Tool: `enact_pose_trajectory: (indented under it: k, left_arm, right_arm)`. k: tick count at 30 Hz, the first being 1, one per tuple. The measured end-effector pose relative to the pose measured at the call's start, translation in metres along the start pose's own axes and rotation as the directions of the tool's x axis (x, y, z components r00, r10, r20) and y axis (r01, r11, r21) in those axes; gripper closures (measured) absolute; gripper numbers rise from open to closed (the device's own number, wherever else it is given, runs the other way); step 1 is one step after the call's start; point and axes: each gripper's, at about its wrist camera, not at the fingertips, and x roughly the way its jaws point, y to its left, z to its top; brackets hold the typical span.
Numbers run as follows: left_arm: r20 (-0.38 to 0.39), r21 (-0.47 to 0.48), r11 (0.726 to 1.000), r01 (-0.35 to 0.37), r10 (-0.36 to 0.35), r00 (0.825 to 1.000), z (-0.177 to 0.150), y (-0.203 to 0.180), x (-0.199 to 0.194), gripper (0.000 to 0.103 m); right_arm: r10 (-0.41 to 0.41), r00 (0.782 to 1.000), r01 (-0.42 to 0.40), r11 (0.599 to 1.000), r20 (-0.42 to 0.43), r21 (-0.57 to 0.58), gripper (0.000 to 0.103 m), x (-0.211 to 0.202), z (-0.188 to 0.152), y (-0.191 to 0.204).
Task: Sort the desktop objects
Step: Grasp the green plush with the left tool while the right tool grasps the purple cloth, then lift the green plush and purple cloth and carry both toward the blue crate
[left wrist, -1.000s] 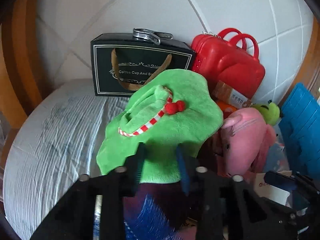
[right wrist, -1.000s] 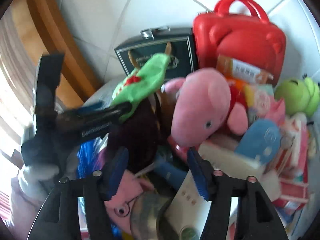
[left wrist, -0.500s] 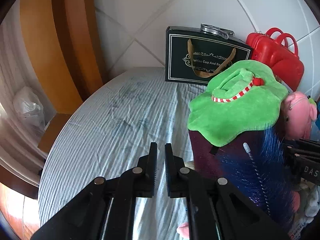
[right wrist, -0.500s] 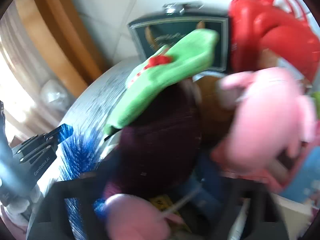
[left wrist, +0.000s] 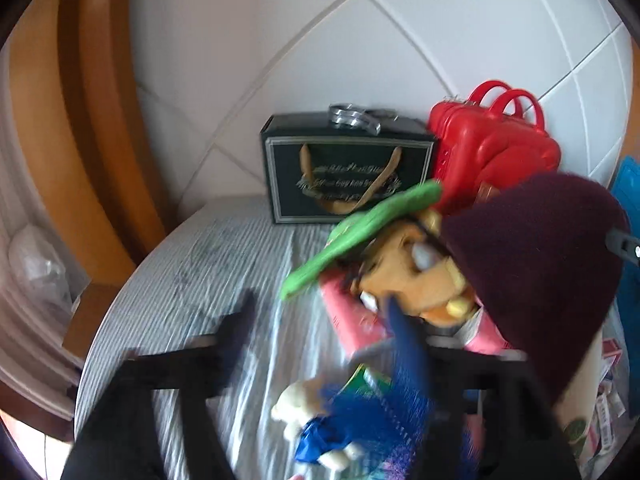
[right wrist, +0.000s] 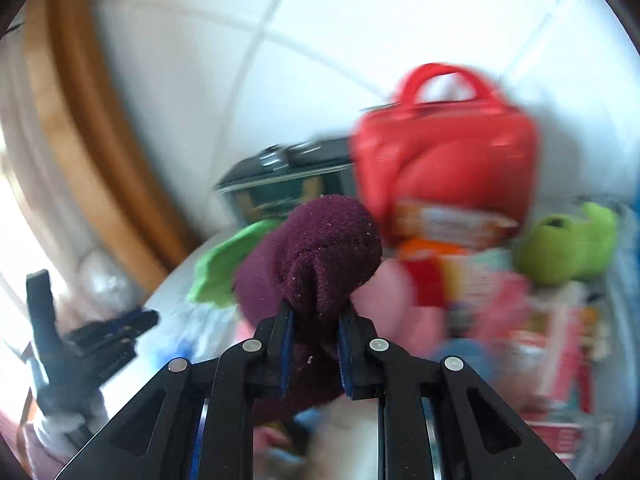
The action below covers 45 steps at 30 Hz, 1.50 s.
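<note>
In the left wrist view, one dark gift bag (left wrist: 348,168) and one red case (left wrist: 492,152) are seen far against the wall, with one green felt hat (left wrist: 360,240) and one maroon knitted piece (left wrist: 536,264) nearer right. The left gripper (left wrist: 324,320), shut half a second ago, is opening, blurred, apparently around nothing.

In the right wrist view, the same maroon knitted piece (right wrist: 324,256) is pinched by the right gripper (right wrist: 314,344), whose jaws, wider a second ago, are closing on it. One green plush (right wrist: 568,244) is seen far right.
</note>
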Motion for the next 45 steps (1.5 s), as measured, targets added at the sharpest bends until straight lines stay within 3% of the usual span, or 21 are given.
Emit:
enact_pose_trajectory:
  k: [1, 5, 10, 12, 13, 14, 15, 16, 17, 20, 25, 31, 40, 45]
  left_arm:
    - [0.018, 0.008, 1.000, 0.008, -0.008, 1.000, 0.007, -0.005, 0.001, 0.000]
    - [0.003, 0.071, 0.997, -0.038, 0.037, 0.999, 0.036, -0.016, 0.031, 0.000]
    - [-0.093, 0.206, 0.974, -0.091, 0.112, 0.989, 0.046, -0.027, 0.096, 0.002]
    - [-0.131, 0.209, 0.975, -0.076, 0.105, 0.986, 0.046, -0.027, 0.114, 0.012]
    - [-0.153, 0.204, 0.977, -0.061, 0.094, 0.984, 0.046, -0.027, 0.122, 0.025]
    - [-0.175, 0.201, 0.979, -0.047, 0.083, 0.981, 0.045, -0.026, 0.130, 0.043]
    - [-0.206, 0.198, 0.980, -0.025, 0.067, 0.976, 0.044, -0.026, 0.138, 0.055]
    - [-0.240, 0.191, 0.982, -0.003, 0.050, 0.970, 0.040, -0.025, 0.144, 0.085]
    - [-0.264, 0.185, 0.983, 0.003, 0.047, 0.963, 0.038, -0.024, 0.148, 0.089]
    - [-0.235, 0.165, 0.986, -0.009, 0.048, 0.971, 0.036, -0.020, 0.143, 0.092]
    - [-0.137, 0.090, 0.993, -0.076, 0.088, 0.987, 0.048, -0.002, 0.104, 0.094]
    - [0.004, 0.070, 0.994, -0.085, 0.085, 0.996, 0.071, 0.007, 0.025, 0.094]
    - [0.189, 0.067, 0.997, -0.043, 0.030, 0.982, 0.097, -0.015, -0.112, 0.094]
    - [0.255, 0.074, 0.997, -0.012, -0.007, 0.967, 0.096, -0.048, -0.178, 0.094]
  right_arm:
    - [-0.021, 1.000, 0.021, 1.000, -0.003, 0.016, 0.084, -0.004, 0.001, -0.012]
    - [-0.067, 0.997, 0.069, 0.993, -0.030, 0.092, 0.084, -0.009, -0.010, -0.058]
    - [-0.076, 0.996, 0.081, 0.985, -0.040, 0.155, 0.084, 0.001, -0.013, -0.092]
    - [-0.063, 0.997, 0.070, 0.985, -0.046, 0.158, 0.084, 0.006, -0.013, -0.097]
    - [-0.059, 0.997, 0.066, 0.985, -0.050, 0.160, 0.084, 0.011, -0.013, -0.099]
    - [-0.053, 0.997, 0.061, 0.985, -0.055, 0.162, 0.084, 0.014, -0.014, -0.099]
    - [-0.049, 0.997, 0.058, 0.985, -0.056, 0.164, 0.084, 0.018, -0.015, -0.100]
    - [-0.046, 0.997, 0.055, 0.985, -0.058, 0.164, 0.084, 0.020, -0.015, -0.101]
    - [-0.045, 0.997, 0.054, 0.984, -0.062, 0.167, 0.084, 0.024, -0.015, -0.100]
    - [-0.050, 0.997, 0.060, 0.985, -0.063, 0.159, 0.084, 0.029, -0.013, -0.098]
    - [-0.086, 0.996, 0.085, 0.991, 0.002, 0.102, 0.084, 0.018, 0.001, -0.084]
    - [-0.117, 0.985, 0.116, 0.993, 0.130, 0.013, 0.084, -0.024, 0.035, -0.055]
    - [-0.160, 0.933, 0.186, 0.981, 0.323, -0.052, 0.084, -0.139, 0.057, -0.026]
    - [-0.199, 0.884, 0.243, 0.969, 0.423, -0.052, 0.084, -0.227, 0.058, -0.033]
